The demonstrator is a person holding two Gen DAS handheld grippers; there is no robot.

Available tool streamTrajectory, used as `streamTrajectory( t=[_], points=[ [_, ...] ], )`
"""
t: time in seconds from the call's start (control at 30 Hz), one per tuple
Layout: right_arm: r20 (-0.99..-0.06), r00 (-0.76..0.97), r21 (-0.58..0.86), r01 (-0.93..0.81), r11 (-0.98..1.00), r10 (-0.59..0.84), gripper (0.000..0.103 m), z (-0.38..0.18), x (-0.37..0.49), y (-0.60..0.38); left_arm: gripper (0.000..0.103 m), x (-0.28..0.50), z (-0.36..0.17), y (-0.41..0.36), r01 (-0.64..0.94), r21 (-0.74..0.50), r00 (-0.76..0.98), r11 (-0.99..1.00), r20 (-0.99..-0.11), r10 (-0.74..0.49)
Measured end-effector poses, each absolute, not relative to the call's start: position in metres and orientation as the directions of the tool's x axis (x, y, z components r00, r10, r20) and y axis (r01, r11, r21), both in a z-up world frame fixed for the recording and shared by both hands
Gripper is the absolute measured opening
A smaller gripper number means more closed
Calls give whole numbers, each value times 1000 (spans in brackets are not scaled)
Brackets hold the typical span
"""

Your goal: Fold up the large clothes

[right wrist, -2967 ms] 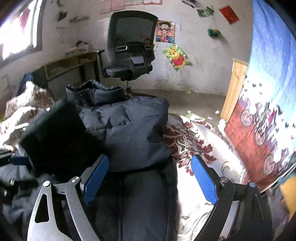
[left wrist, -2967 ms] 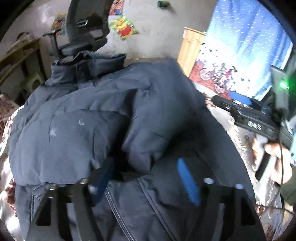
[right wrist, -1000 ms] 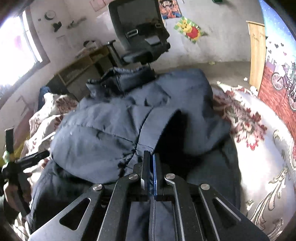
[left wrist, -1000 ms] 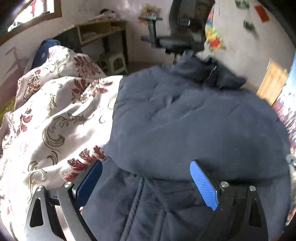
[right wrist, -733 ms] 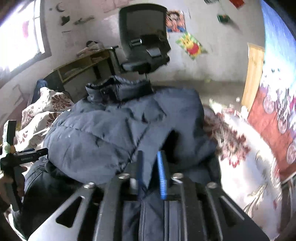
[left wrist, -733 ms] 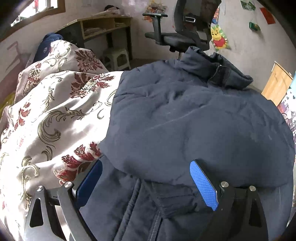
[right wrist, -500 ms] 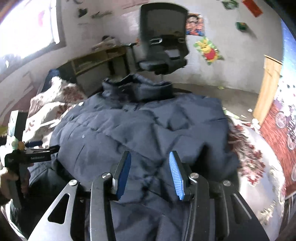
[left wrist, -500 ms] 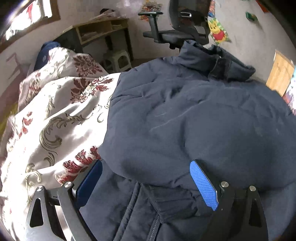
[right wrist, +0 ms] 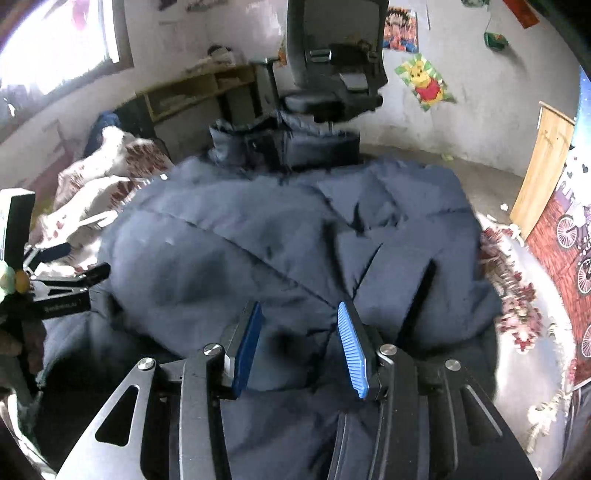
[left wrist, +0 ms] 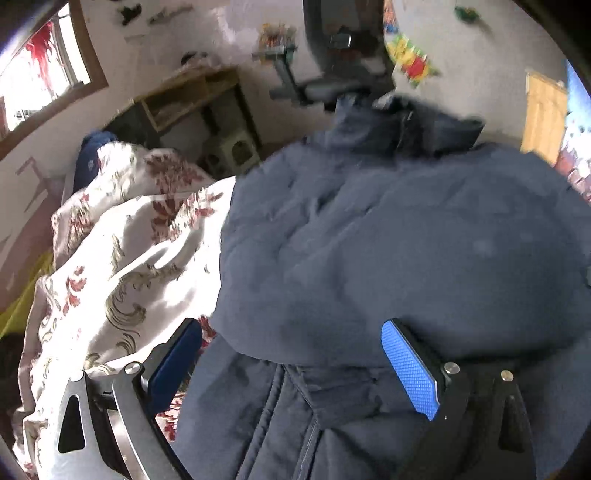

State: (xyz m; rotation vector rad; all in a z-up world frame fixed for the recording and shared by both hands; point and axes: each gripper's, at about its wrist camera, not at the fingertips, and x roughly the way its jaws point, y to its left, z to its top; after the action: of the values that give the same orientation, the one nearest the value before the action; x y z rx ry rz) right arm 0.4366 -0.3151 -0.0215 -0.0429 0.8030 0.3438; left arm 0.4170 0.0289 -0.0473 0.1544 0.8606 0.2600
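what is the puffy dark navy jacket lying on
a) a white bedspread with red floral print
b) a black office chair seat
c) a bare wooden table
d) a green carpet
a, the puffy dark navy jacket lies spread over the white bedspread with red floral print, which shows beside it at left.

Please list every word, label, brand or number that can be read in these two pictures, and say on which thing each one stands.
None can be read with certainty.
Left gripper: a pale line of print on its black body, too blurred to read.
Cartoon poster and bear poster on the wall: pictures only, any lettering too small.
Navy padded jacket: no label visible.
Left wrist view: blurred, no text.
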Motion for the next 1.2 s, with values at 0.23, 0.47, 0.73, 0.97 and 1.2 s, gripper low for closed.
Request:
streamTrajectory(
  t=[0.23,0.47,0.73,0.97,1.2],
  points=[
    [-621,725,84,-315,945,297,65,46,384,-319,101,355,28,26,-106,118,781,987,-604,157],
    [-546,789,56,-303,951,283,84,113,330,-314,103,277,96,37,-33,34,883,999,-467,45],
    [-503,824,57,-269,962,260,98,167,269,-304,103,185,152,56,1,73,958,997,-286,20],
    [-494,835,34,-259,965,242,100,216,230,-278,103,135,179,74,37,93,983,995,-184,-20],
    [-552,793,32,-290,956,259,100,253,251,-255,103,146,198,86,44,120,985,992,-169,-24]
  ],
)
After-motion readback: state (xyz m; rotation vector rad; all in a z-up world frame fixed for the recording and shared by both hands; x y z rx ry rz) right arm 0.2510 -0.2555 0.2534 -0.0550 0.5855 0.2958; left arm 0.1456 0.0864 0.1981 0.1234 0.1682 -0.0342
